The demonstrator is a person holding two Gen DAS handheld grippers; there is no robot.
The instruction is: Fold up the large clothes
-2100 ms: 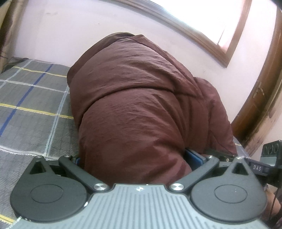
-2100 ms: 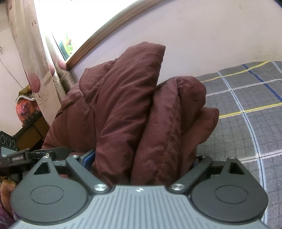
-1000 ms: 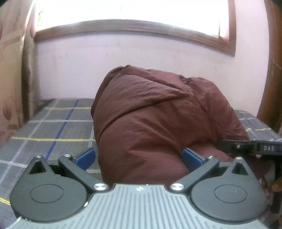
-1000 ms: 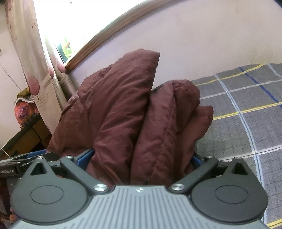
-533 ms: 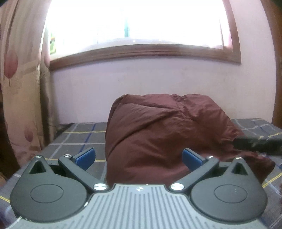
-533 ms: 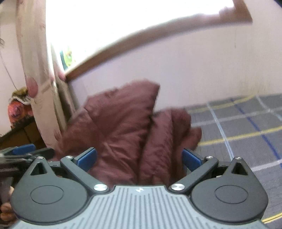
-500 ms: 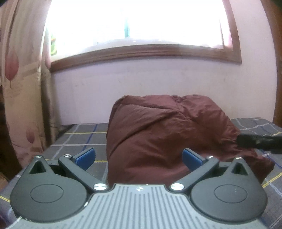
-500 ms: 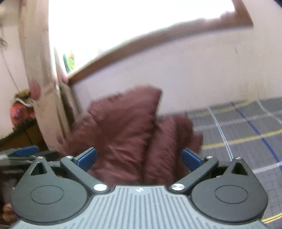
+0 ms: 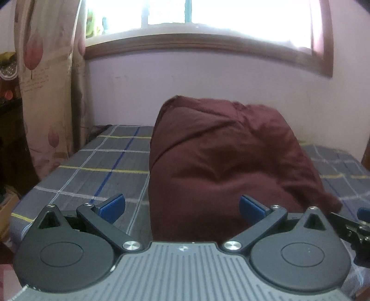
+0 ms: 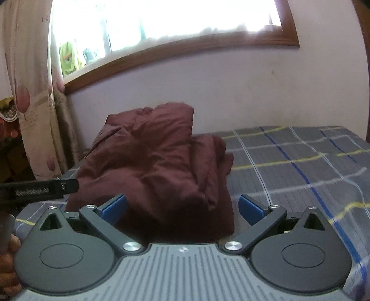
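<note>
In the left wrist view, the left gripper (image 9: pixel 182 206) stands with its blue pads spread wide and nothing between them. A second ago the maroon cloth filled the gap between those pads; now the gripper has pulled back and the whole bundle shows, with more of the window (image 9: pixel 208 14) above it than before. The folded maroon garment (image 9: pixel 226 166) sits in the centre of the frame on the grey checked bedsheet (image 9: pixel 99 166), just beyond the fingertips and ahead of them rather than between them. Its long axis runs away from the camera toward the wall (image 9: pixel 208 81), with the blunt folded end nearest the gripper. The tip of the other gripper shows at the lower right edge.

In the right wrist view, the right gripper (image 10: pixel 182 206) is likewise spread, holding nothing; it gripped the cloth a second ago and has since backed off. The garment (image 10: pixel 152 162) lies left of centre, ahead of the pads and toward the left finger, its layered folds facing right. The long axis again points toward the wall. The curtain (image 10: pixel 30 92) hangs at the left edge.
</note>
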